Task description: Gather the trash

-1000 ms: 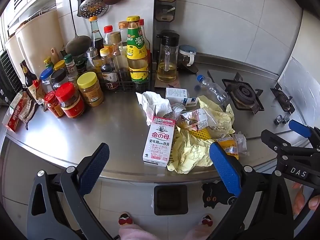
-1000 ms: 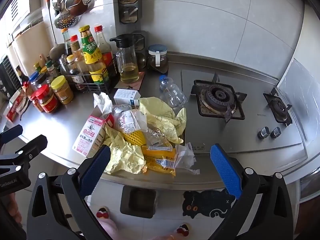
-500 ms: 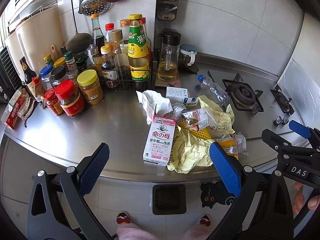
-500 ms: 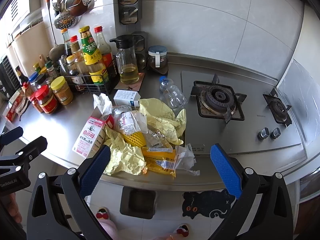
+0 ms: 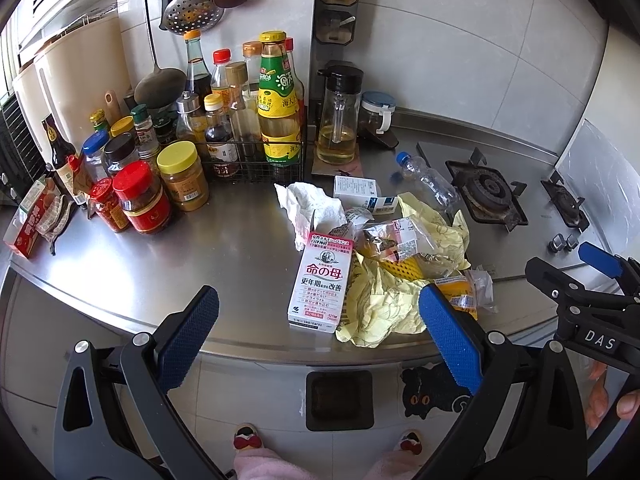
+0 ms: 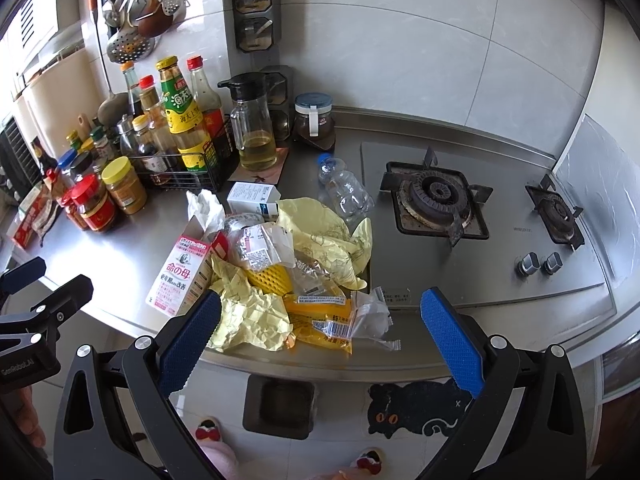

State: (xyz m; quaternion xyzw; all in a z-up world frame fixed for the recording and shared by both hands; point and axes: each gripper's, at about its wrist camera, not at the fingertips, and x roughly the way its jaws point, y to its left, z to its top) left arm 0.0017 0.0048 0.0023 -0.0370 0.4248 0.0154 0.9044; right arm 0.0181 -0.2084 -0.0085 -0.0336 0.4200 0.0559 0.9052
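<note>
I had the left gripper (image 5: 318, 326) spread wide and empty, held off the front edge of the steel counter (image 5: 120, 264), with the pink-and-white medicine box (image 5: 322, 280) lying flat on the counter between its blue pads. The right gripper (image 6: 320, 332) was just as wide apart and also held nothing; it hovered before the counter edge over the near side of the trash heap. That heap sat near the front edge, between the jars and the gas burner (image 6: 434, 200). In it I saw crumpled yellow paper (image 6: 252, 316), a second yellow sheet (image 6: 320, 228) farther back, a yellow foam net (image 6: 270, 278) half buried between them, an orange snack wrapper (image 6: 324, 320) touching the front paper, and a clear printed wrapper (image 6: 264, 246) on top. A white crumpled tissue (image 5: 308, 204) lay just behind the medicine box, and a small white-and-blue carton (image 5: 360, 194) lay beside it. An empty clear plastic bottle (image 6: 344, 188) with a blue cap lay on its side between the heap and the burner. To the left stood jars with red lids (image 5: 140, 204) and a yellow-lidded jar (image 5: 182, 176), with sauce bottles in a wire rack (image 5: 248, 160) behind them and a glass oil dispenser (image 5: 338, 120) upright beside the rack. On the floor below the counter edge stood a dark square bin (image 6: 280, 404), near a black cat mat (image 6: 416, 408).
</note>
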